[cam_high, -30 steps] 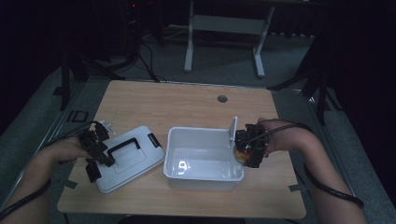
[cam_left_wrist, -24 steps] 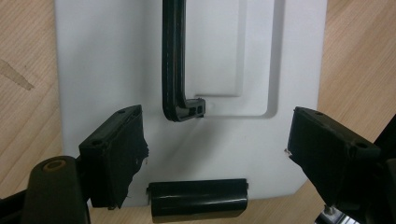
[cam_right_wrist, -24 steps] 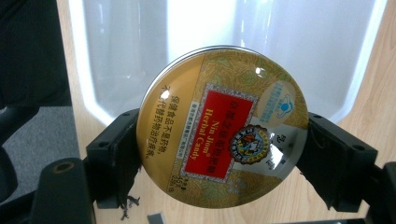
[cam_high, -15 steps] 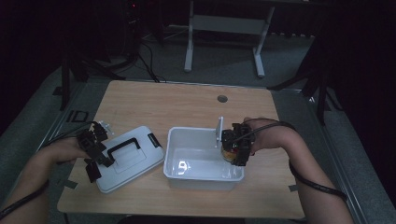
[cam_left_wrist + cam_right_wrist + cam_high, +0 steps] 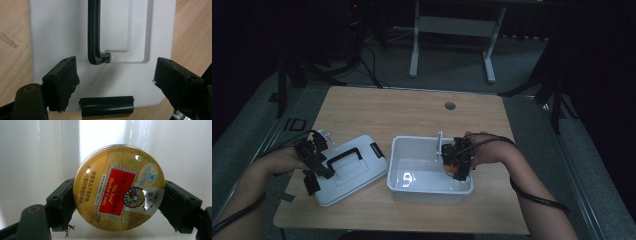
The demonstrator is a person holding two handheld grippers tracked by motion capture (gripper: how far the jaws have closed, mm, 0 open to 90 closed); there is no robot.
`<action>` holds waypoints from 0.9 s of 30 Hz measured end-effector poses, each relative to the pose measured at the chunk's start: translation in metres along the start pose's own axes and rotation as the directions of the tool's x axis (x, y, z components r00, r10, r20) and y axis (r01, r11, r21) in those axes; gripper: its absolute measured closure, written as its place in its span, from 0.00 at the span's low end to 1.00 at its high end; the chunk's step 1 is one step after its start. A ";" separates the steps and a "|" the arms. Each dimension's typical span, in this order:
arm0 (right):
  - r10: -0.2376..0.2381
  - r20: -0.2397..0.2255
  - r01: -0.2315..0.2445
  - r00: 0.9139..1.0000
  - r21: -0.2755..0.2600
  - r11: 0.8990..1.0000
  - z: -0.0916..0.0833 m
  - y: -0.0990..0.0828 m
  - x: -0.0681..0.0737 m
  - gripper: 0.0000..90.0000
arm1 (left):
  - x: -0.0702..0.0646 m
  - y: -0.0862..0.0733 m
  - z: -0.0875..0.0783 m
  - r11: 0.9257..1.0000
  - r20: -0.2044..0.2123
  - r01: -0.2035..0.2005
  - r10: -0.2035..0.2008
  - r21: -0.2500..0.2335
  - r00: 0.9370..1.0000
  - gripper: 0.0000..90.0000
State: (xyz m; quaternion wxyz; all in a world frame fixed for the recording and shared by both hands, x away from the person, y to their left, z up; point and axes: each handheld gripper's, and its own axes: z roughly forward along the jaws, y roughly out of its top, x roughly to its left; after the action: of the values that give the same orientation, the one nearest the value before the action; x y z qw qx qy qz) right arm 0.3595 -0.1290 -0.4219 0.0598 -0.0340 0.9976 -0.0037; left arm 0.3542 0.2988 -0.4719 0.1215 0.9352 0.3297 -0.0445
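Note:
A white bin point(image 5: 412, 175) stands on the wooden table, with its white lid point(image 5: 349, 172) flat to its left. The lid has a black handle point(image 5: 344, 157) and a black latch point(image 5: 106, 106) at its near edge. My left gripper point(image 5: 316, 162) hovers over the lid's left end, open, its jaws point(image 5: 116, 75) apart on either side of the handle's end point(image 5: 98, 56). My right gripper point(image 5: 455, 162) is down inside the bin's right part, shut on a round yellow candy tin point(image 5: 118, 187) with a red label, held flat-faced before the bin's white wall point(image 5: 37, 150).
A round cable hole point(image 5: 450, 105) sits in the table's far middle. Bare wood lies behind the bin and lid. The table's front edge runs close below both. A white desk frame point(image 5: 452, 30) stands on the floor beyond, and dark cables lie there.
My right gripper, with the tin, has moved left from above the bin's right rim and sunk into the bin. The left gripper and the lid have stayed put.

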 end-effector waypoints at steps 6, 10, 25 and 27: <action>0.022 0.008 -0.022 1.000 0.011 1.000 0.020 0.003 -0.001 0.23 | 0.000 -0.001 0.002 1.000 0.002 0.004 -0.004 0.004 1.000 0.21; 0.018 0.017 -0.018 1.000 0.024 1.000 0.031 0.006 -0.002 0.23 | 0.000 -0.001 0.002 1.000 0.002 0.003 -0.003 0.005 1.000 0.21; 0.033 0.043 -0.039 0.999 0.126 0.991 0.060 0.017 0.001 0.23 | 0.000 -0.001 0.003 1.000 0.005 -0.001 0.001 0.004 1.000 0.21; 0.027 0.042 -0.032 0.999 0.139 0.990 0.061 0.018 0.002 0.23 | 0.000 -0.001 0.002 1.000 0.004 0.000 0.000 0.002 1.000 0.21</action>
State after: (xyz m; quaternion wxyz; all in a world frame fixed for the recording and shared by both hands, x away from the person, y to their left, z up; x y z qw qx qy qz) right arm 0.3641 -0.1117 -0.4832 0.0818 -0.0150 0.9939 -0.0721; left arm 0.3538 0.2993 -0.4745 0.1215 0.9351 0.3296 -0.0468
